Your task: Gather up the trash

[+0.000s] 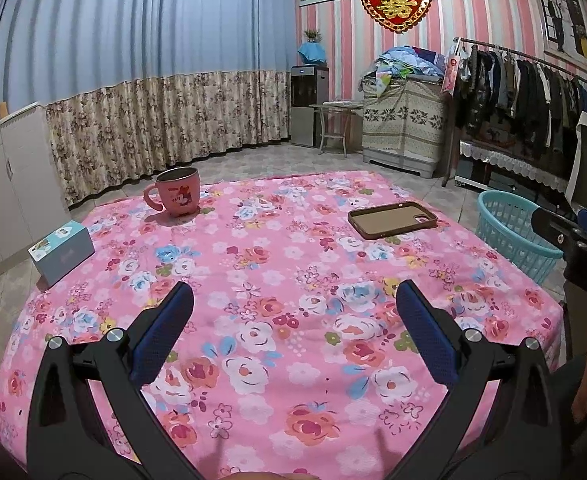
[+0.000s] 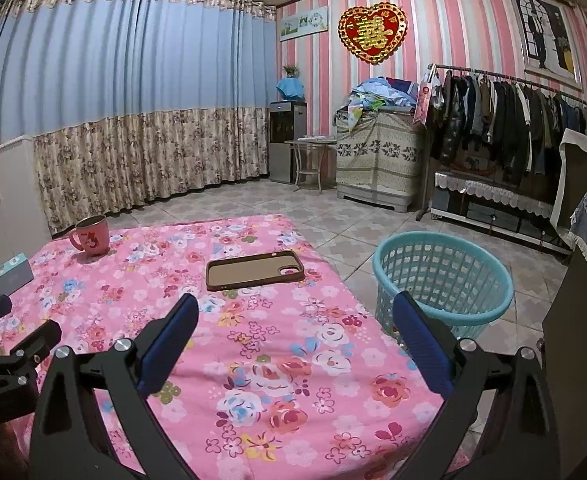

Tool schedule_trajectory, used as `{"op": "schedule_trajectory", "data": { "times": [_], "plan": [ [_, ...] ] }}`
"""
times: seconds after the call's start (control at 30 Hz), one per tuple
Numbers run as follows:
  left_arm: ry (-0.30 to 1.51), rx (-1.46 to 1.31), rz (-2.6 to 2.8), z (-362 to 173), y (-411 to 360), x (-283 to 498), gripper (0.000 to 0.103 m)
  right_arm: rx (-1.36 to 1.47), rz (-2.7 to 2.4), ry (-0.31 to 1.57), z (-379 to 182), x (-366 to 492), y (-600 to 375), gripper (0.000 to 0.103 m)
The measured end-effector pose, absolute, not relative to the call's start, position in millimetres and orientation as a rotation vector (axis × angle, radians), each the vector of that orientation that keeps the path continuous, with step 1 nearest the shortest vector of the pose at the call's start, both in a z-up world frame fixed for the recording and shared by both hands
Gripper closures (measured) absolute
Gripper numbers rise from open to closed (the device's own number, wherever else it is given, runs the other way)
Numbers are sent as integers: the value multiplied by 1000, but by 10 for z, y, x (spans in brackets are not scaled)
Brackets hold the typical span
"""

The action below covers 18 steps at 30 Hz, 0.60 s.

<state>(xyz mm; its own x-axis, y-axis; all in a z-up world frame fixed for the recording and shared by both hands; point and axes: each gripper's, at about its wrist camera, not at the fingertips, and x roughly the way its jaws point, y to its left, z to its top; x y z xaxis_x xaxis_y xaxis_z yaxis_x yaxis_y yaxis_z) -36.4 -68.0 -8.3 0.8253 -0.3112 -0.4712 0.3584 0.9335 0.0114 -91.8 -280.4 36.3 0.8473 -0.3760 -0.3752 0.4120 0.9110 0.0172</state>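
Left gripper and right gripper, both with jaws spread wide and holding nothing, level and side by side, apparently angled slightly downward.

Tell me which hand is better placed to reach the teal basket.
Probably the right. The teal basket stands on the floor beyond the table's right edge, just past the open right tongs; the open left tongs sit over mid-table.

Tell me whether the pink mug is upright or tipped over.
Upright. The mug stands on its base on the floral cloth, rim facing up, handle to the side. Its contents cannot be seen.
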Motion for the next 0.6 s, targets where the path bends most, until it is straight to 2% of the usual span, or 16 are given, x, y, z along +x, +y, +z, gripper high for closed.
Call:
{"op": "schedule_trajectory", "data": {
  "times": [0.6],
  "plan": [
    [487, 92, -367, -87, -699, -357, 5, 94, -434, 372, 377, -968, -2867, 8]
  ]
}}
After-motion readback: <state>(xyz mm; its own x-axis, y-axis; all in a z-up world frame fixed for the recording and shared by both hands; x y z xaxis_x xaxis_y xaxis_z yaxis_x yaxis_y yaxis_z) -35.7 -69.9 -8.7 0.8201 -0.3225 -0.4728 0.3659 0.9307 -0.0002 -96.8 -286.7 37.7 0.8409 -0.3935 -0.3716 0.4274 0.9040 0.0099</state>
